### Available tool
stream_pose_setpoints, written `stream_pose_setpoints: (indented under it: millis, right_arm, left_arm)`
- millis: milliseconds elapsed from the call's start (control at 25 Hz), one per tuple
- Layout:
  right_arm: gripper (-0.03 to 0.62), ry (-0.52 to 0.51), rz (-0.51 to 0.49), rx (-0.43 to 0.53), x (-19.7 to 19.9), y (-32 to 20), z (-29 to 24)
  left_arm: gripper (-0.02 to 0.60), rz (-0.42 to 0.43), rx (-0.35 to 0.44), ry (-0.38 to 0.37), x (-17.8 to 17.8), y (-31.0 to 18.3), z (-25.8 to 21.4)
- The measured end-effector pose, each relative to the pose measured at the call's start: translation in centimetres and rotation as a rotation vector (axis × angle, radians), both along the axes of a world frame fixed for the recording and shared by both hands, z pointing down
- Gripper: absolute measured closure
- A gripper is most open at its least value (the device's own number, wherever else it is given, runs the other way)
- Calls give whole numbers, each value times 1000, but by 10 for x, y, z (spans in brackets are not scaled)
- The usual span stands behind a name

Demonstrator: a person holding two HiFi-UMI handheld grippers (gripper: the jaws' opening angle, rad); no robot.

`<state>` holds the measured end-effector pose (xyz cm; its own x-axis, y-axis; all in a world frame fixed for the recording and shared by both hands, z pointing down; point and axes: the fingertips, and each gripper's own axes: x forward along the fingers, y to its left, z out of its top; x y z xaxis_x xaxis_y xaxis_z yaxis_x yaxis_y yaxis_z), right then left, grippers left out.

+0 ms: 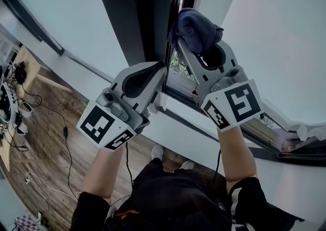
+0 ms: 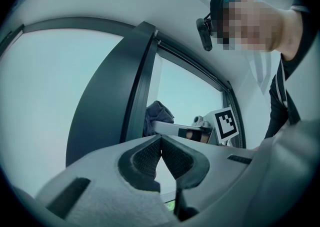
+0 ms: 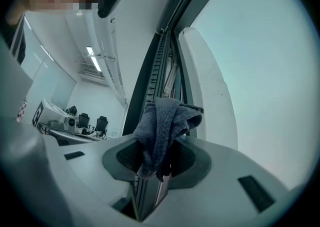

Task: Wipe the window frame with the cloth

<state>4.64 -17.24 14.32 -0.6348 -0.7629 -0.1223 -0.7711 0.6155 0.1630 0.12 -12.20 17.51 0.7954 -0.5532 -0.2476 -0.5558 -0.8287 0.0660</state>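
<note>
At the dark upright of the window frame, where the glazed sash met it, the right hand-held gripper held the cloth up against the narrow channel. In the right gripper view its jaws were clamped on the middle of the dark, bunched cloth, and the loose folds stood out past the jaw tips in front of the frame's ribbed track. Whether the fabric actually pressed on the metal or sat just off it could not be settled from either view.

The left hand-held gripper was raised beside it, near the same upright and lower down. Its own view showed the jaws with their tips touching and nothing between them.

As for progress, the wiping looked to be under way or only starting. The cloth was at one spot high on the upright, and no frame surface showed a wiped patch against an unwiped one. Judging from that, most of the upright below the cloth and the bottom rail toward the lower right corner probably remained to be wiped.
</note>
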Motion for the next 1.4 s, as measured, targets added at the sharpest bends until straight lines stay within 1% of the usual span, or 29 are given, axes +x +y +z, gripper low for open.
stream_pose_setpoints:
  millis: [640, 1400]
  right_arm:
    - [477, -4, -15, -95, 0, -6, 50]
    - [477, -1, -14, -225, -2, -18, 120]
  left_arm:
    - [561, -24, -72, 3, -2, -8, 34]
    - [561, -27, -164, -10, -3, -16, 80]
